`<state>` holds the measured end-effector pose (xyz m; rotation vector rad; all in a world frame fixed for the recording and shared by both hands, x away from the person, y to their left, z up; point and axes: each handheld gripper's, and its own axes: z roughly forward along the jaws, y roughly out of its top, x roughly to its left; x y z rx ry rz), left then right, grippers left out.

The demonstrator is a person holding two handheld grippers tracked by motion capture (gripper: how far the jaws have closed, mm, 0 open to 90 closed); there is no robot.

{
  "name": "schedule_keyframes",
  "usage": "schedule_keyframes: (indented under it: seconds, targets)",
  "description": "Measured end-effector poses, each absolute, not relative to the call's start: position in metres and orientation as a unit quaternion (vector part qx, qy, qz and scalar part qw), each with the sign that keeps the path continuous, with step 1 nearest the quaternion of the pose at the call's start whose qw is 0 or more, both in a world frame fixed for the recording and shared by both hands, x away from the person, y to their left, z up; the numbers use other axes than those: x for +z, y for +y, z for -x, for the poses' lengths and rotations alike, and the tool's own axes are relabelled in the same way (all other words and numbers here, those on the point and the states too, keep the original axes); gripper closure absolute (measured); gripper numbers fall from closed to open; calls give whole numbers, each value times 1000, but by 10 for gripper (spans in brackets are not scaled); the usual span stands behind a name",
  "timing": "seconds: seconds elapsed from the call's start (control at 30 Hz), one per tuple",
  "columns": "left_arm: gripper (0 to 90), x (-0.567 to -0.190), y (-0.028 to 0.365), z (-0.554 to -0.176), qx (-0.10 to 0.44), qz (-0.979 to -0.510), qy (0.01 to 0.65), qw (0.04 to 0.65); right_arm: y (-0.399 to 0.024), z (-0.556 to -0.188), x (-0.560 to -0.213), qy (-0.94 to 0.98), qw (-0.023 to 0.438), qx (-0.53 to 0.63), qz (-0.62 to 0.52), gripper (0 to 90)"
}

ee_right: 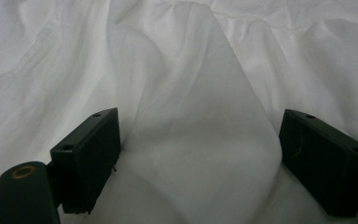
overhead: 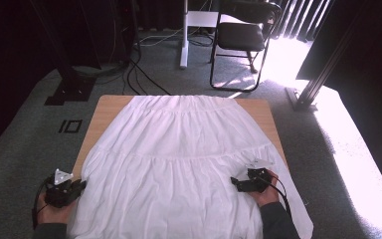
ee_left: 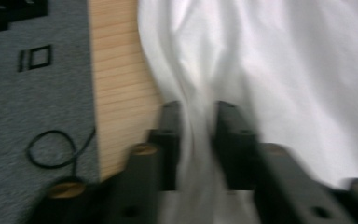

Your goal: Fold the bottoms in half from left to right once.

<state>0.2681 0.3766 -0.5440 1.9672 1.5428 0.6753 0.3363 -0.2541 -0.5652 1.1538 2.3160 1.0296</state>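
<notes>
skirt [overhead: 179,154] on table [overhead: 110,107] | chair [overhead: 243,35] behind table | grippers at skirt's near corners

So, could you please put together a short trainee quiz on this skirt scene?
1. What lies spread over the wooden table?
2. True or false: the right gripper has its jaws wide apart.
3. Which gripper has a fold of cloth between its jaws: A the left gripper, B neither?

Key: 1. a white skirt. 2. True, with cloth bulging between them. 3. A, at the skirt's left edge.

Sun glare top right, dark bg; left gripper view motion-blurred.
</notes>
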Motion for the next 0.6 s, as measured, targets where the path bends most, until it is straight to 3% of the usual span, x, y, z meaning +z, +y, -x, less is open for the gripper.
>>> schedule_keyframes:
  seconds: [0.17, 0.4, 0.43, 0.53, 0.6]
  targets:
    - [535, -548, 384, -265, 250, -714, 585, 293, -254, -336, -565, 818, 177, 364, -409, 138]
    - [507, -546, 381, -263, 238, -724, 580, 287, -258, -335, -565, 808, 176, 374, -419, 223]
    - [531, -545, 380, -262, 231, -731, 575, 285, -259, -334, -564, 805, 177, 377, -423, 242]
    - [809, -542, 375, -261, 213, -749, 558, 287, -263, -333, -564, 797, 168, 387, -432, 252]
    - [890, -541, 371, -261, 225, -758, 549, 271, -261, -332, -564, 798, 175, 382, -431, 251]
